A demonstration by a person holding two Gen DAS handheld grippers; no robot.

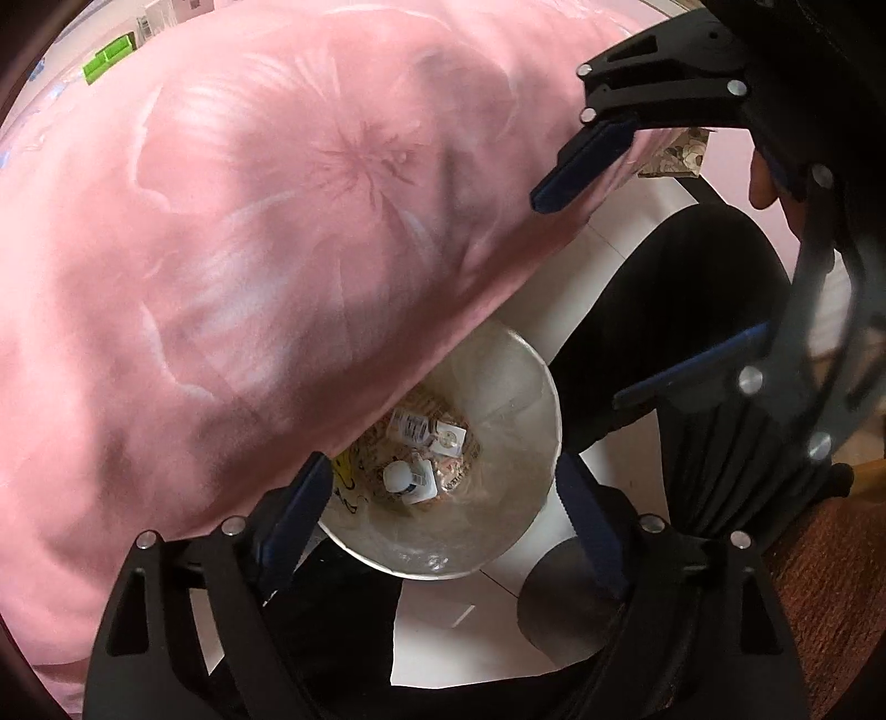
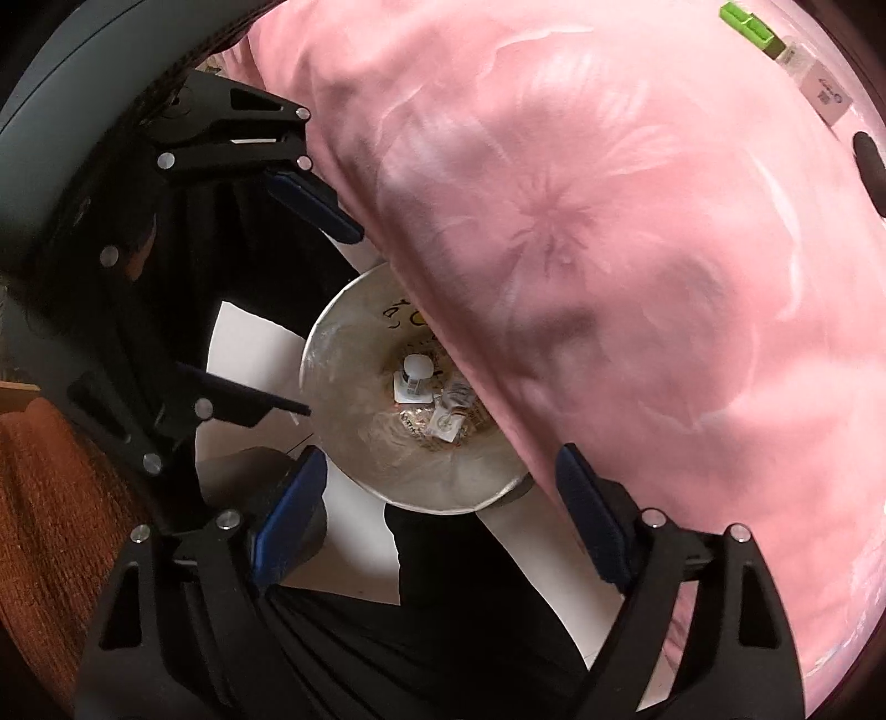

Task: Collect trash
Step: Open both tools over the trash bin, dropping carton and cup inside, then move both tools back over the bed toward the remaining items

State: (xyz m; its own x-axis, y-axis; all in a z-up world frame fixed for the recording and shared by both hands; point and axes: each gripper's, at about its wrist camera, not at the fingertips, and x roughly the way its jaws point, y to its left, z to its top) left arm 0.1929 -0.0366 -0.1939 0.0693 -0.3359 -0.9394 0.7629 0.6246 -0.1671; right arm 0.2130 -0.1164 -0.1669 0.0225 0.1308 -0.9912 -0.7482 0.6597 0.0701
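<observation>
A white trash bin (image 1: pixel 515 365) lined with clear plastic stands on the floor beside the pink bed; it also shows in the right wrist view (image 2: pixel 343 354). At its bottom lie a small white bottle (image 1: pixel 401 477) and crumpled wrappers (image 1: pixel 437 435), seen too in the right wrist view as the bottle (image 2: pixel 415 374) and wrappers (image 2: pixel 448 415). My left gripper (image 1: pixel 437 509) hangs open and empty above the bin. My right gripper (image 2: pixel 437 509) is open and empty above it too, and shows in the left wrist view (image 1: pixel 637 277).
A pink flowered bedspread (image 1: pixel 249 249) overhangs part of the bin's mouth. Green boxes (image 2: pixel 747 27) and a white packet (image 2: pixel 825 88) lie on the bed's far side. The person's dark legs (image 1: pixel 664 310) stand on the white tile floor (image 1: pixel 443 637). A brown rug (image 2: pixel 50 498) lies nearby.
</observation>
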